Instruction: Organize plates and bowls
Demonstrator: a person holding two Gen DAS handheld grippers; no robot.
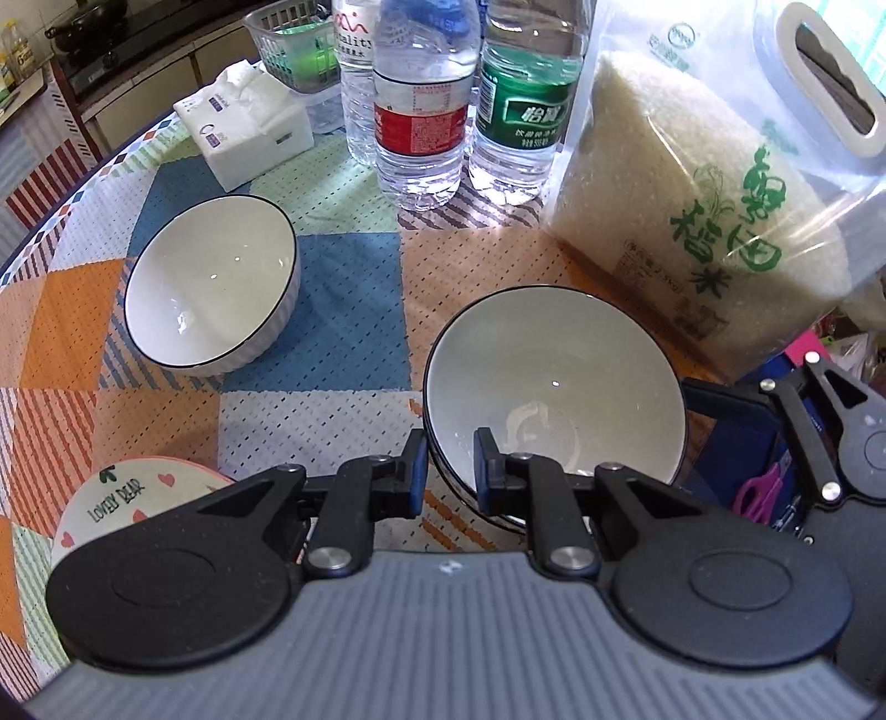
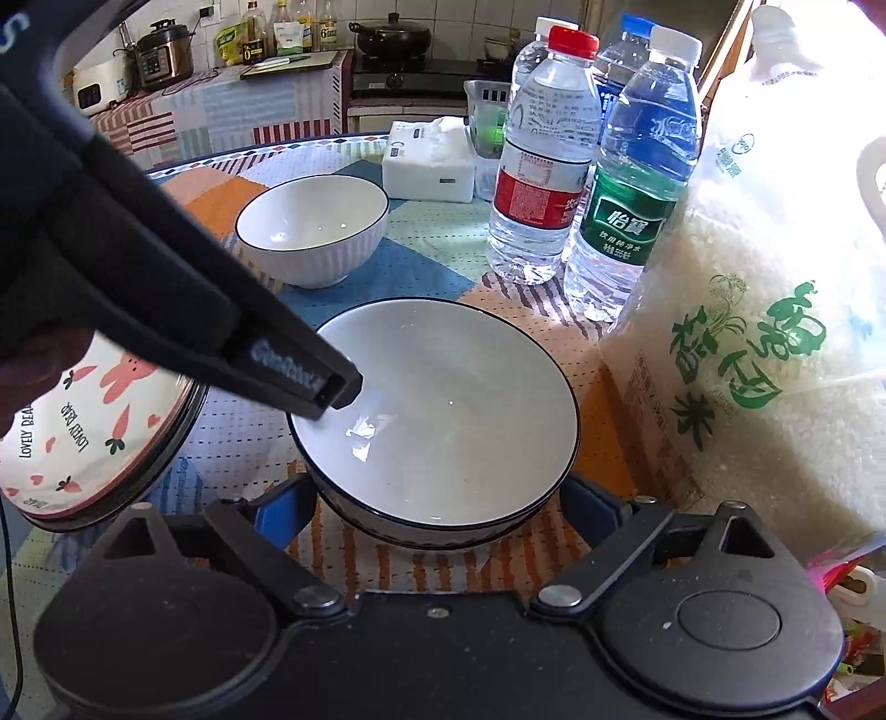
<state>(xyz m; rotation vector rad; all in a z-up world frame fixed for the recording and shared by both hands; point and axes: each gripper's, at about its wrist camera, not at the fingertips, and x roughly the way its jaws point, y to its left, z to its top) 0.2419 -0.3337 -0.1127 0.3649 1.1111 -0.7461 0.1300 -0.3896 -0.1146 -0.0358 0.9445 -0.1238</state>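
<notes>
A white bowl with a dark rim sits on the patchwork tablecloth, and a second dark rim shows just beneath it. My left gripper is shut on the near-left part of its rim, one finger inside and one outside. In the right wrist view its finger reaches in from the upper left. My right gripper stands wide open at the bowl's near side, with a blue pad on each flank. Another ribbed white bowl stands further back on the left. A cartoon-printed plate lies at the left.
Three water bottles and a big bag of rice crowd the back and right. A tissue pack and a green basket sit at the far table edge. A kitchen counter lies beyond.
</notes>
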